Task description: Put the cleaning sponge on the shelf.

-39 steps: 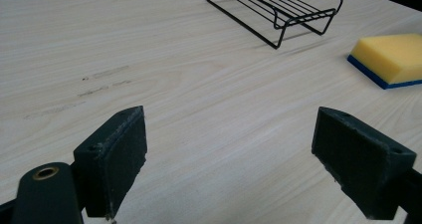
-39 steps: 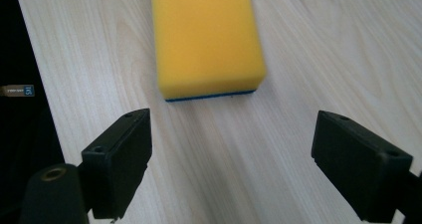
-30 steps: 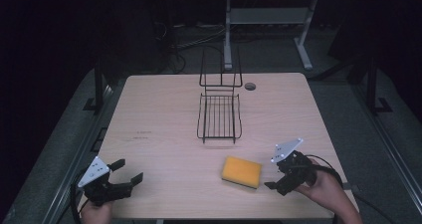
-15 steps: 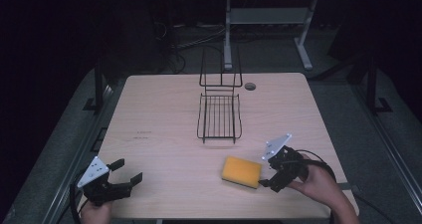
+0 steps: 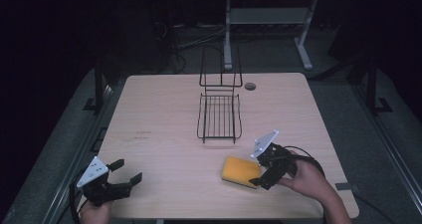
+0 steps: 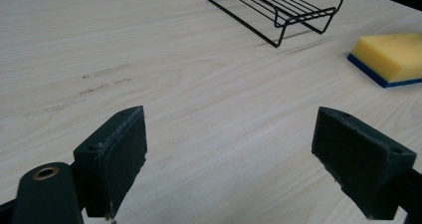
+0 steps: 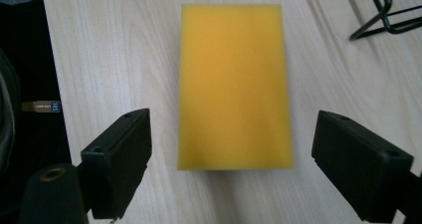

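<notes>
High view: at the desk's (image 5: 164,109) near left corner the left claw (image 5: 130,173) rests with jaws wide apart, holding nothing. A wire rack (image 5: 219,117) lies mid-desk. Near the front right edge, the yellow sponge (image 5: 240,171) lies flat, the right claw (image 5: 259,171) gaping just beside it.

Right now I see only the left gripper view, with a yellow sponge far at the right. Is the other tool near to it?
Observer: Yes. The right tool is open, one jaw on each side of the sponge, not touching it.
Operator: Is the wire rack only a low basket?
Observer: No. The wire rack has a tall upright frame at its far end.
Operator: Where on the table is my tool?
Observer: The left tool is at the near left corner of the table.
</notes>
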Demonstrator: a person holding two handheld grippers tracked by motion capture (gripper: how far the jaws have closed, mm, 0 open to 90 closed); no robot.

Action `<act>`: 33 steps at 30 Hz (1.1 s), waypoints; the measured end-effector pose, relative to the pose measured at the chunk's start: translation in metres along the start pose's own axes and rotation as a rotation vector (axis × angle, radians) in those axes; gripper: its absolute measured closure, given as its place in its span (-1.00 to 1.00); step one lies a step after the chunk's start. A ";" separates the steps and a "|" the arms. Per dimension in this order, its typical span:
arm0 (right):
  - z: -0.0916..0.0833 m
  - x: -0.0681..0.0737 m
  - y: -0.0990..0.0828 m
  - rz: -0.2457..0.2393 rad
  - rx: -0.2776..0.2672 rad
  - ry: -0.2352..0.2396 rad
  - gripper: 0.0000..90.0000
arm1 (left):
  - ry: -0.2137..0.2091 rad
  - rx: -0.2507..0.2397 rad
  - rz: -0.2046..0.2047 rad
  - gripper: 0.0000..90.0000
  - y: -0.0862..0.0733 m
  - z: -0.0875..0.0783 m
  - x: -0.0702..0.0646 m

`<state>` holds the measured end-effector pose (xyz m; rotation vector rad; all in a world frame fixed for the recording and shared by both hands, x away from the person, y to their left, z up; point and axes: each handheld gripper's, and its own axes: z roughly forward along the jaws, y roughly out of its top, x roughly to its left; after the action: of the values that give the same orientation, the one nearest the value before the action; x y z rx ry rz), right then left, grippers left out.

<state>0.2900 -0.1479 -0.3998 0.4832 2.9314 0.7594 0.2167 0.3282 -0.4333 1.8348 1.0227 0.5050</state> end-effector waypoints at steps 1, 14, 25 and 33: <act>0.003 -0.001 0.002 -0.003 0.005 0.009 -0.65 | -0.003 -0.001 0.000 -0.70 0.000 0.000 0.000; 0.017 -0.004 0.011 -0.007 0.017 0.031 -0.65 | -0.005 0.005 0.005 -0.70 0.000 0.001 0.000; 0.027 -0.008 0.017 -0.004 0.032 0.054 -0.65 | -0.008 0.003 0.000 -0.70 0.000 0.001 -0.001; 0.035 -0.012 0.021 -0.003 0.061 0.062 -0.65 | -0.012 0.002 0.001 -0.70 0.000 0.002 -0.001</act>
<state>0.3120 -0.1186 -0.4201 0.4683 3.0192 0.6994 0.2173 0.3262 -0.4341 1.8386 1.0141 0.4928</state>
